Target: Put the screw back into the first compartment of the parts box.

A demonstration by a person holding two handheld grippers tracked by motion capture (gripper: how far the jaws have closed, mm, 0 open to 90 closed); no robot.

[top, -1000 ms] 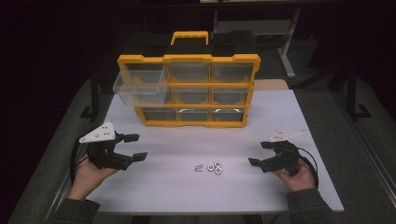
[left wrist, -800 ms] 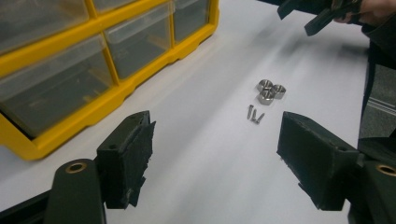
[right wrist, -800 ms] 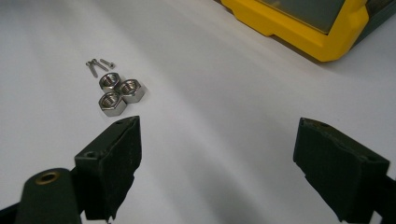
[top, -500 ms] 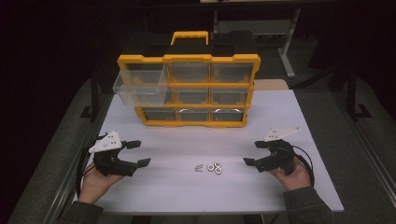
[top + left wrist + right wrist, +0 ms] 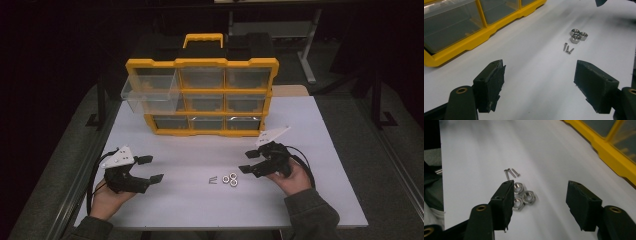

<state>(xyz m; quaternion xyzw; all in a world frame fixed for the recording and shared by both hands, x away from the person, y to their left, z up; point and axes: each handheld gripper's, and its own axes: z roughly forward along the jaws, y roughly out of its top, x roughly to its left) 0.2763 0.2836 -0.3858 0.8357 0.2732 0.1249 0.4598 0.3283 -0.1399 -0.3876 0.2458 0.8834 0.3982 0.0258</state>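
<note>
R gripper (image 5: 250, 162) jaws apart, just been closing, nothing gripped; nuts (image 5: 521, 196) just beside its one jaw, maybe touching. Screws (image 5: 510, 173) just past them. L gripper (image 5: 150, 169) wide, well apart from nuts.

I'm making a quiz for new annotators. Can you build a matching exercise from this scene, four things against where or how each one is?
Things:
1. nuts
2. screws
3. top-left drawer
4. right tool

States:
A. pulled out of the yellow organizer
B. open, close beside the nuts
C. three in a cluster on the white table
D. thin, lying just left of the nuts

Pairs: 1-C, 2-D, 3-A, 4-B
</note>
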